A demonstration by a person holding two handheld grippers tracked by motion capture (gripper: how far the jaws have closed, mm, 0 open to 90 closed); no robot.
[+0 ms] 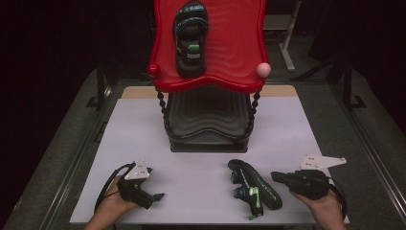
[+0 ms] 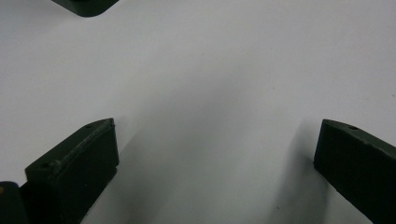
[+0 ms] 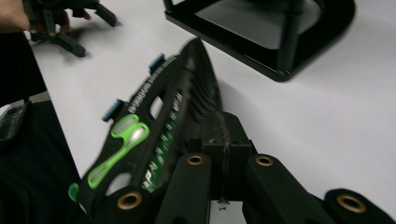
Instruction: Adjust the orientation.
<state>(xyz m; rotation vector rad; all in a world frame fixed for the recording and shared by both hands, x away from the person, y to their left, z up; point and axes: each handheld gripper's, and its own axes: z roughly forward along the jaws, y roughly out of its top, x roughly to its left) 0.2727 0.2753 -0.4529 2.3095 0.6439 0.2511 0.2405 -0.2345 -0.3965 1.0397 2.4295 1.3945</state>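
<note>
Likely mid-pickup: right gripper [image 1: 280, 178] fingers closed together against the desk sandal [image 1: 253, 188]; left gripper [image 1: 155, 197] fingers apart, empty. Next: regrip, lift to red shelf [image 1: 239, 38].

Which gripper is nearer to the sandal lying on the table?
Right. The right gripper is right beside the sandal, at its right side; the left gripper sits well apart, far to its left.

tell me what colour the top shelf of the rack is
Glossy red top shelf, clearest in the high view.
</note>
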